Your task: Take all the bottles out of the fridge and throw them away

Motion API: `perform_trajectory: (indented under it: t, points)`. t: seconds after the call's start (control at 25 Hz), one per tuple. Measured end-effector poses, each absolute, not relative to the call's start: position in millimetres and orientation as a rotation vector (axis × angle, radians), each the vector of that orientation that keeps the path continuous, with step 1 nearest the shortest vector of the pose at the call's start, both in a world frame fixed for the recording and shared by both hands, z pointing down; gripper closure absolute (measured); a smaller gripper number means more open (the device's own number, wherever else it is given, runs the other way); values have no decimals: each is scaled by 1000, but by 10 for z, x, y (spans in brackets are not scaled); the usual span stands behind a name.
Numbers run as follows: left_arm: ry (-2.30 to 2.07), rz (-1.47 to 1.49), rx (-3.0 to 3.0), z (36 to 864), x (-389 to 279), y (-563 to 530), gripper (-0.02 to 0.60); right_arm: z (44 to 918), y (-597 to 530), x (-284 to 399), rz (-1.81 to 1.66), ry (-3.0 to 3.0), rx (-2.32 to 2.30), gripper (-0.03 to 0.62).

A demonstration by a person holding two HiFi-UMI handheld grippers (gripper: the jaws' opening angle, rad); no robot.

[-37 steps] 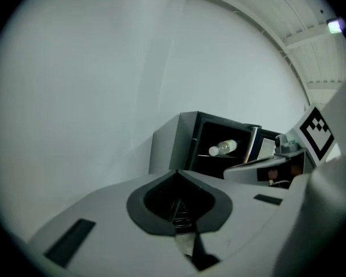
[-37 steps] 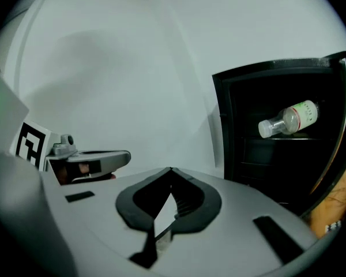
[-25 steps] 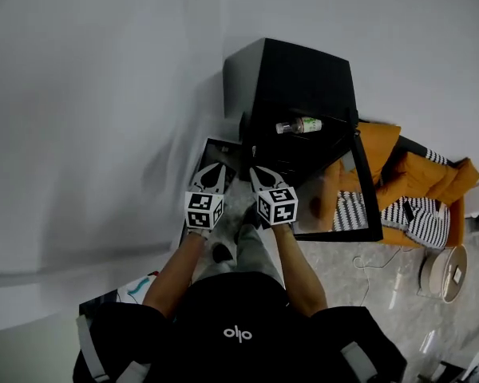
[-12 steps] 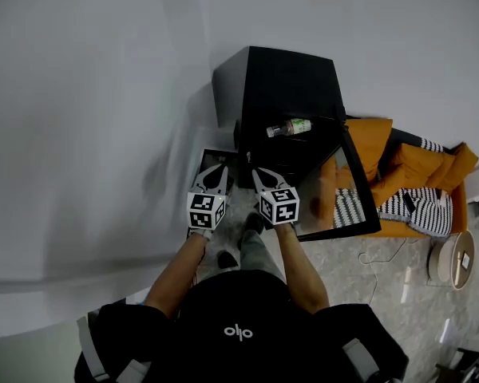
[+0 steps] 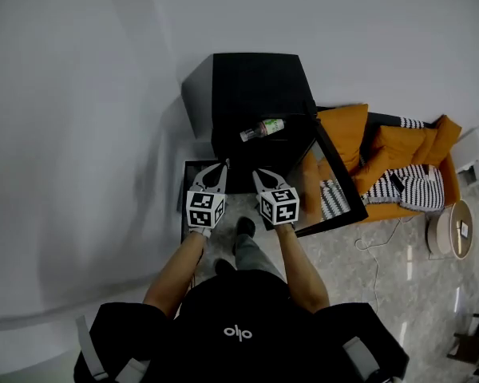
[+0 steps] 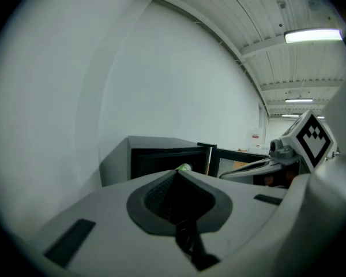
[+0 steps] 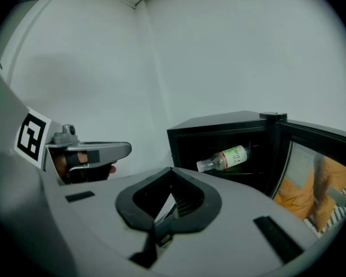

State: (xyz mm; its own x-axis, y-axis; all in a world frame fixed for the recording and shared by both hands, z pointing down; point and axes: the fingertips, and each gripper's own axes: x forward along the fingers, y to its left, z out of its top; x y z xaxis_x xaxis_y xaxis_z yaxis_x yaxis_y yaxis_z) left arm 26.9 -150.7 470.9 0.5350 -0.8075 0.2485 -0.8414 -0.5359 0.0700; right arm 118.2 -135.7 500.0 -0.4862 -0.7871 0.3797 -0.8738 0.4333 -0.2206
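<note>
A small black fridge [image 5: 251, 86] stands against the white wall with its glass door [image 5: 331, 183] swung open to the right. One clear bottle with a green label [image 5: 262, 128] lies on its side on a shelf inside. It also shows in the right gripper view as the bottle [image 7: 228, 157], and only its cap [image 6: 184, 167] peeks over the jaws in the left gripper view. My left gripper [image 5: 220, 168] and right gripper [image 5: 260, 175] hang side by side just in front of the fridge, short of the bottle. Both are shut with nothing in them.
A dark rectangular bin [image 5: 187, 202] sits on the floor left of the fridge, under my left gripper. An orange sofa [image 5: 387, 154] with a striped cushion [image 5: 407, 188] stands behind the open door. A round white device [image 5: 451, 230] and a cable lie on the floor at right.
The person has stepped toward the fridge; it has slid left and nearer in the head view. Both grippers went forward with the body and stayed shut.
</note>
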Motion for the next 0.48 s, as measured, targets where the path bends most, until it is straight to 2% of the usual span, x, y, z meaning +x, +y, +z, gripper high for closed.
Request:
perform_trajectory:
  t: [0.48]
  points:
    - [-1291,294,2683,4712,909,-1695,575,5100,-1382,1859,625,-2376,1596,585]
